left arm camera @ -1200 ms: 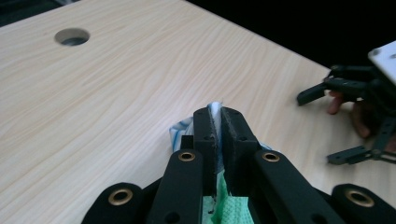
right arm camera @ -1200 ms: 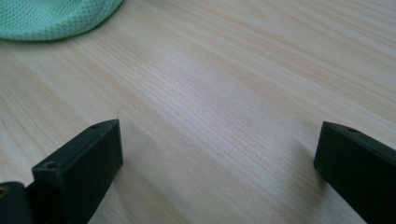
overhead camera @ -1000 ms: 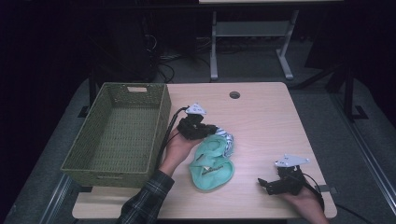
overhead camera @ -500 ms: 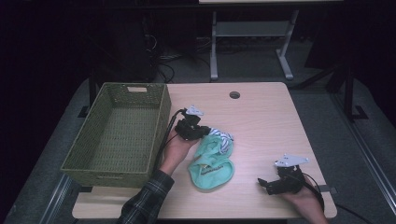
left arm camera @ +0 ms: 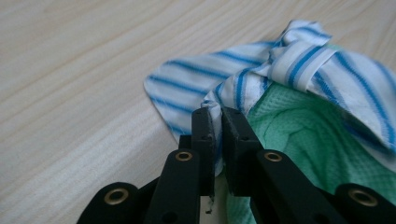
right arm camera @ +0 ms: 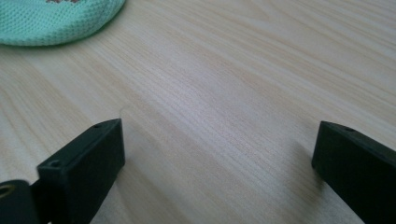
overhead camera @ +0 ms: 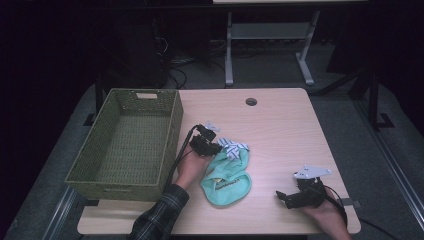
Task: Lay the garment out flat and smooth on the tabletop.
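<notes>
High view
- Left gripper: low over the table, at the near edge of the striped cloth.
- Striped cloth: white with blue stripes, crumpled, lying partly on the far end of the green cloth, just right of the basket.
- Green cloth: mint mesh, rumpled, in the middle near part of the table.
- Right gripper: near the table's front right corner, well apart from both cloths.

Left gripper view
- Left gripper: pinching a fold of the striped cloth; the jaws have just been easing open a little, the fold between them.
- Green cloth: under the striped one.

Right gripper view
- Right gripper: spread wide over bare table.
- Green cloth: at the far left.
</notes>
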A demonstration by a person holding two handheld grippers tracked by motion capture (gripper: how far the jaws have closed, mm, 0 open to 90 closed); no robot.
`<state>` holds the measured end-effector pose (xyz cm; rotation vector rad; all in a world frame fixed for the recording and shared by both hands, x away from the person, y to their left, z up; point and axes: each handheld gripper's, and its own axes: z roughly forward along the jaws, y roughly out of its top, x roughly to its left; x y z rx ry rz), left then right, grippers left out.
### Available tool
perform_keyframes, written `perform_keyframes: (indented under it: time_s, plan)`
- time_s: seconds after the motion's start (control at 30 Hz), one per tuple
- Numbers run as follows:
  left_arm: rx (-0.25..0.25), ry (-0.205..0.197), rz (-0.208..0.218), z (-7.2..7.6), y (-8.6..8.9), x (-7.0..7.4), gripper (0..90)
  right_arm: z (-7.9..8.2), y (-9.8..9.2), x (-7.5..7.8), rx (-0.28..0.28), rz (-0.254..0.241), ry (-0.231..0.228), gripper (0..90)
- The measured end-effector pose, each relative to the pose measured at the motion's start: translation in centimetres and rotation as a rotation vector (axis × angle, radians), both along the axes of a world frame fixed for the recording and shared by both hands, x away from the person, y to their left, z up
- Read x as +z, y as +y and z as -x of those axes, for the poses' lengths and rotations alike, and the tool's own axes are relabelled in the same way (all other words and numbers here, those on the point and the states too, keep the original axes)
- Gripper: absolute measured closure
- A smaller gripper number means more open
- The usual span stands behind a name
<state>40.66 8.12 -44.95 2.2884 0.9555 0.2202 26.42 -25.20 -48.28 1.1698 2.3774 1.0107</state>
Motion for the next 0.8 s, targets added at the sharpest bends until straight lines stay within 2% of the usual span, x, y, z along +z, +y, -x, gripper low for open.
perform_keyframes:
  time_s: [0.13,0.2,0.27,0.3,0.47,0.6,0.67,0.73,0.8]
  plan:
    - [0.006,-0.009,-0.013,0.1,-0.1,-0.3,77.5,0.1,-0.1,0.1,0.01,-0.003,-0.007,8.1]
    - [0.006,-0.018,-0.006,0.1,-0.1,-0.1,71.3,0.1,-0.2,0.2,0.014,-0.011,-0.014,15.5]
    - [-0.008,-0.023,-0.005,0.2,-0.1,0.2,61.4,0.0,-0.1,0.4,0.011,-0.01,0.002,19.3]
    - [-0.008,-0.023,-0.005,0.2,-0.1,0.2,59.1,0.0,-0.1,0.4,0.011,-0.01,0.002,19.3]
    - [-0.004,-0.01,-0.001,0.1,-0.1,-0.2,53.6,-0.3,0.3,1.2,0.024,-0.027,0.0,28.0]
    - [0.003,-0.004,0.005,0.0,-0.1,-0.7,51.9,-1.0,1.1,2.1,0.039,-0.06,-0.015,35.3]
    - [0.008,0.001,0.01,0.0,-0.2,-0.8,51.8,-1.3,2.0,2.8,0.061,-0.092,-0.028,42.1]
    - [-0.004,-0.002,-0.007,-0.1,-0.1,-0.9,51.8,-1.5,2.4,3.0,0.07,-0.098,-0.03,43.9]
    - [0.0,-0.007,-0.004,0.0,-0.2,-1.0,51.7,-1.7,3.3,3.3,0.085,-0.104,-0.029,46.3]
